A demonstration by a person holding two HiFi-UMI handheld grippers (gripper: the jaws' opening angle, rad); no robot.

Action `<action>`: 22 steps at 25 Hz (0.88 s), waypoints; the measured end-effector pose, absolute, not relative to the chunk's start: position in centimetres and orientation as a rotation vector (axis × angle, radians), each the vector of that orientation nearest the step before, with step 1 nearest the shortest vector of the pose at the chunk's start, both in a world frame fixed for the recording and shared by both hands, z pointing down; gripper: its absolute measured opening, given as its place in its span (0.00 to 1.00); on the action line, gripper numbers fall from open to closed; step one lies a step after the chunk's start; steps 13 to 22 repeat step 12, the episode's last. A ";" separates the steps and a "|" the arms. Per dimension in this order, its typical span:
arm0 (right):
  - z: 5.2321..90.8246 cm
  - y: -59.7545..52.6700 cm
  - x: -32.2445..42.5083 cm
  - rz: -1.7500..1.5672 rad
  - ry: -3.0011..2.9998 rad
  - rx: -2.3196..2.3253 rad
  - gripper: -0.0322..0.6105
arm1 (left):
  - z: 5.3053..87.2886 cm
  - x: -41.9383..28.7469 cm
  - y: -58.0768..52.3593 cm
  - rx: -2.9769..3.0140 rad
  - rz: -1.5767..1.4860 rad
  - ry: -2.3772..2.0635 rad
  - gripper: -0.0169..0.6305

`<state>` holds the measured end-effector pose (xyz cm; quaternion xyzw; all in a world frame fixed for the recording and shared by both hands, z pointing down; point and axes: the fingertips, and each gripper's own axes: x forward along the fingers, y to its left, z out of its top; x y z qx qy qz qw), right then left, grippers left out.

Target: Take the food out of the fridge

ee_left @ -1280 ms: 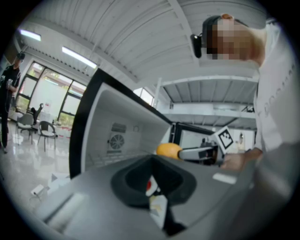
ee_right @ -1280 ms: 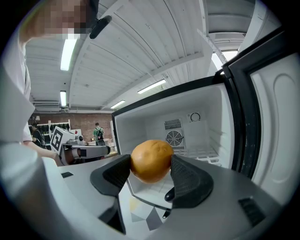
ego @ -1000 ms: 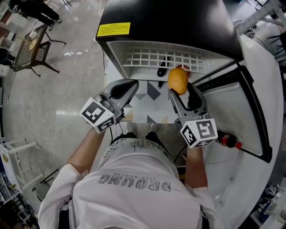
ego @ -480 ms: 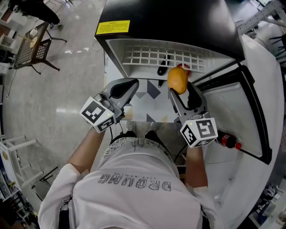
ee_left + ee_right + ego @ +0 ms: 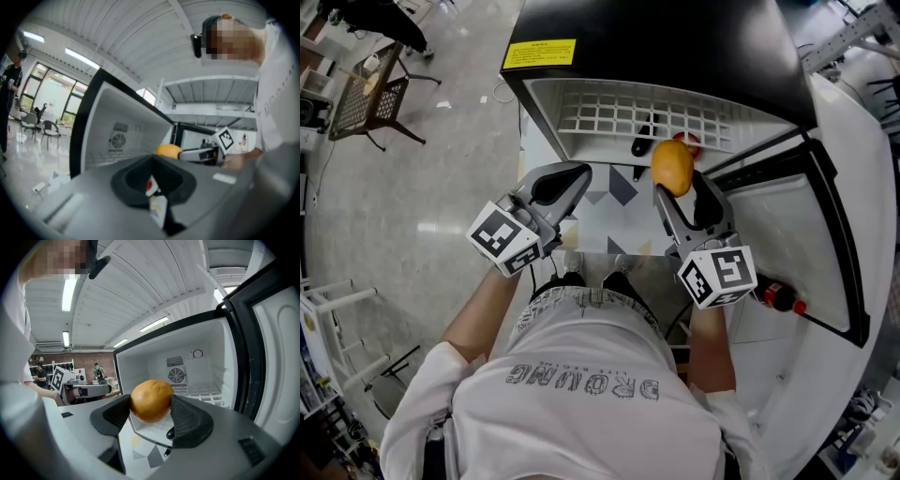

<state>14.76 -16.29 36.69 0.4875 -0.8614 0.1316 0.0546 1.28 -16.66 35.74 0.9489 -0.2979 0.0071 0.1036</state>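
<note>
the orange (image 5: 151, 401) sits clamped between the two dark pads (image 5: 188, 420) of the right gripper (image 5: 150, 409), one pad pressed to each side of it. the fruit is held in the air just in front of the fridge (image 5: 656, 42), outside its open white compartment. in the head view the orange (image 5: 672, 167) shows at the tip of the right gripper (image 5: 674, 184), over the front edge of the wire shelf (image 5: 619, 117), with something small and red (image 5: 691, 142) just behind it. a round fan vent (image 5: 177, 376) is set in the fridge's back wall. the fridge door (image 5: 848, 216) stands swung open on the right. the left gripper (image 5: 565, 180) hangs to the left of the orange, apart from it, its jaws brought together with only a thin slit between them and nothing held there.
</note>
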 end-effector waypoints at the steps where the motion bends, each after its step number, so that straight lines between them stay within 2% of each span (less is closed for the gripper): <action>1: 36.7 -16.3 14.7 0.400 -2.617 1.478 0.47 | 35.8 1.3 -16.7 2.799 0.021 -0.879 0.04; 22: 37.0 -16.5 14.3 0.409 -2.621 1.458 0.47 | 35.9 1.2 -16.9 2.796 0.022 -0.883 0.04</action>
